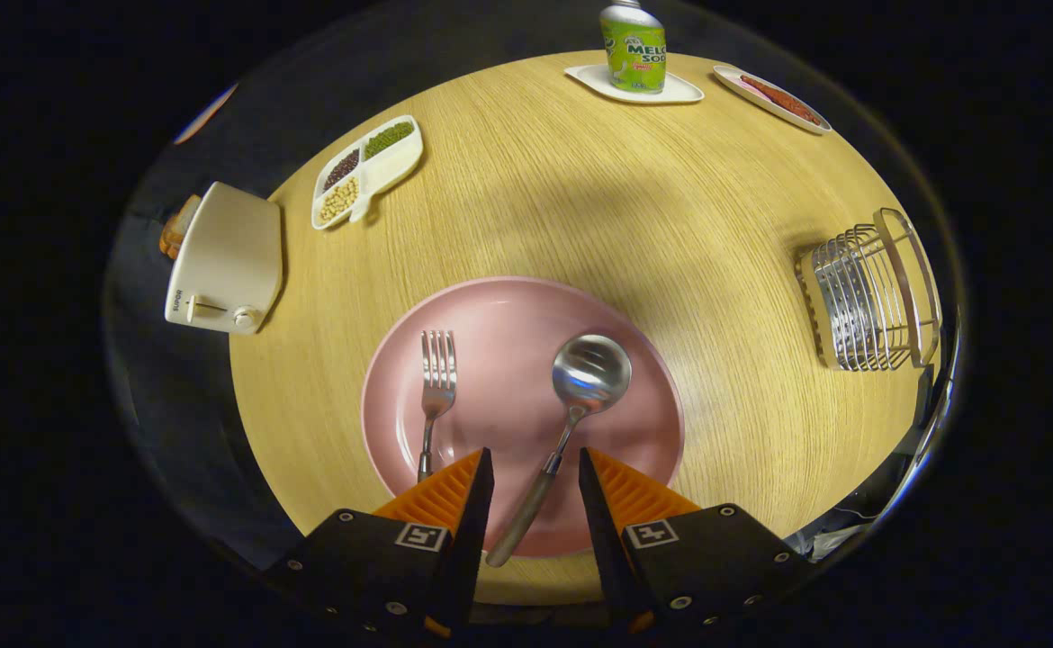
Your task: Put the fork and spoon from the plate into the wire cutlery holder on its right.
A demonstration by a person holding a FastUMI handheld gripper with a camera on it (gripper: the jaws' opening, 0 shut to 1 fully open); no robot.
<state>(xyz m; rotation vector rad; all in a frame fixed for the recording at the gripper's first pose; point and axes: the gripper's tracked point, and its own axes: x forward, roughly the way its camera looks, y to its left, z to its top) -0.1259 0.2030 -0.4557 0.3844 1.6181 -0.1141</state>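
Jaws (535,468) spread wide, gripping nothing, poised over the pink plate (508,310); spoon (571,405) handle lies between them, fork (435,396) at 11 o'clock, wire cutlery holder (868,297) at 2 o'clock.

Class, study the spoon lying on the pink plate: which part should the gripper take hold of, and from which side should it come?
Grip the spoon by its pale handle, not the wide round bowl. The handle is narrow, lies between the open gripper fingers and overhangs the plate's near rim, so coming down from above there, one finger on each side, looks easiest.
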